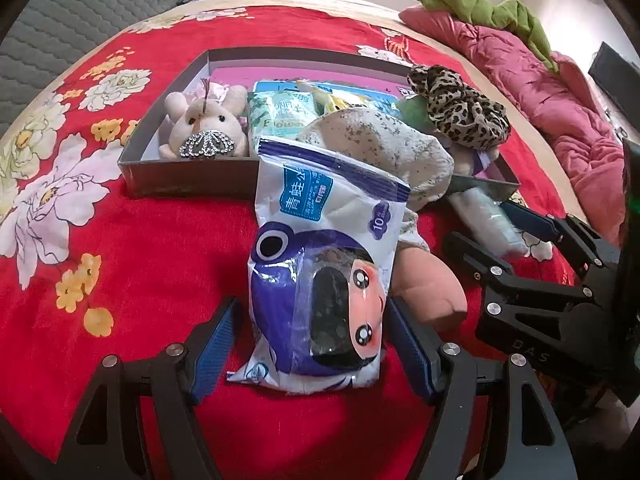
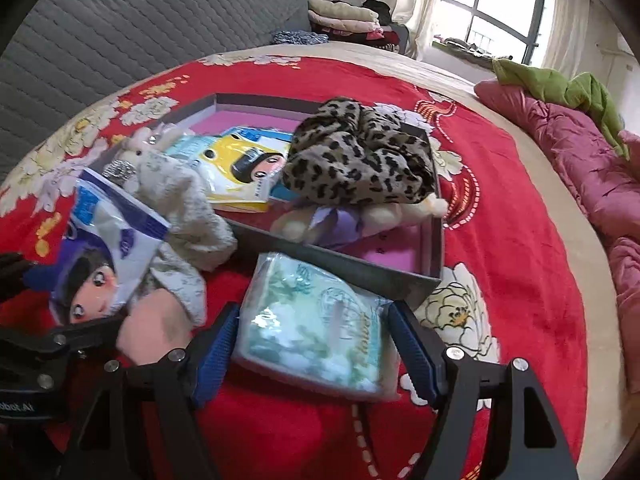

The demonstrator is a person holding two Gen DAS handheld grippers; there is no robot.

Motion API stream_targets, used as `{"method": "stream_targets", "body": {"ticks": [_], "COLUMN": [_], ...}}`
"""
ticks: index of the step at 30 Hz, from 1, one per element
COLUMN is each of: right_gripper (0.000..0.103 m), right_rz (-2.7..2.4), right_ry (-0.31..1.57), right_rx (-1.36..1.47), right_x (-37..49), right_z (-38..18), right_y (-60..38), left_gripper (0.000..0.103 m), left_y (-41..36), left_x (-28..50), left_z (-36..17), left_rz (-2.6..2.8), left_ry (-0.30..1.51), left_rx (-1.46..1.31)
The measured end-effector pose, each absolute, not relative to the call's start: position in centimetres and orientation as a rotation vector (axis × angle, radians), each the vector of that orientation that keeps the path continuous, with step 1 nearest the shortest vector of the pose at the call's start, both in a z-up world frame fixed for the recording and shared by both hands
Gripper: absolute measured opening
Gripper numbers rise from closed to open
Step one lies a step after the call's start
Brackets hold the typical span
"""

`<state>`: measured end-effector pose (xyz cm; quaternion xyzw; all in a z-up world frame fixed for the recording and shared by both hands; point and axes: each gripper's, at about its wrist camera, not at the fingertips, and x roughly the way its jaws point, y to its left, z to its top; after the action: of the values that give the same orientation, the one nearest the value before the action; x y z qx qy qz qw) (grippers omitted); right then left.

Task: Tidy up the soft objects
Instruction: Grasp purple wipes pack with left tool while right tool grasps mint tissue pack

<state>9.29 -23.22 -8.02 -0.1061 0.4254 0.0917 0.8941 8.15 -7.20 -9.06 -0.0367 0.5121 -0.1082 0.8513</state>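
Observation:
A purple-and-white tissue pack (image 1: 320,280) lies between the fingers of my left gripper (image 1: 316,344), which is closed on its sides; the pack also shows in the right wrist view (image 2: 100,248). My right gripper (image 2: 316,340) is closed on a green-and-white tissue pack (image 2: 316,332), just in front of the dark shallow box (image 2: 340,268). The box (image 1: 180,176) holds a small plush rabbit (image 1: 204,124), other tissue packs (image 2: 244,168) and a leopard-print scrunchie (image 2: 360,164). A speckled cream plush (image 1: 384,148) with a pink foot (image 1: 432,284) leans over the box's front wall.
Everything sits on a red floral bedspread (image 1: 140,260). A pink quilt (image 2: 580,168) with a green cloth (image 2: 560,84) lies at the right. A grey quilted headboard (image 2: 120,20) and folded clothes (image 2: 344,16) are at the back.

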Motion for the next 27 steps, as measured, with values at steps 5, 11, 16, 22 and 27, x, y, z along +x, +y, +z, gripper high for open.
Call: {"method": "stream_targets", "body": {"ticks": [5,11,16,22,27], "right_gripper": [0.056,0.048,0.045,0.043,0.042], "right_rz": [0.189,0.206,0.252,0.309,0.365], "right_ry": [0.887,0.885,0.884,0.816,0.734], "right_rx": [-0.151,-0.087,-0.01,0.031,0.073], "right_x": [9.5,9.3,8.4,7.0,6.5], "right_z": [-7.5,-6.6,-5.5,-3.4,-1.3], "right_y": [-24.7,-25.8,-26.4,-26.4,-26.3], "left_gripper": [0.062,0.053,0.051,0.05,0.05], "left_y": [-7.0,-5.9,-5.6,-5.2,-4.4], "left_x": [8.6,8.8,8.1,7.0,6.2], "left_z": [-9.2,-9.1,-8.5,-7.1,-4.9], "left_rz": [-0.225,-0.237,-0.256,-0.259,-0.246], "left_ry": [1.069,1.064,1.057,1.031,0.977], "left_rx": [-0.088,-0.139,-0.148,-0.152,-0.168]}}
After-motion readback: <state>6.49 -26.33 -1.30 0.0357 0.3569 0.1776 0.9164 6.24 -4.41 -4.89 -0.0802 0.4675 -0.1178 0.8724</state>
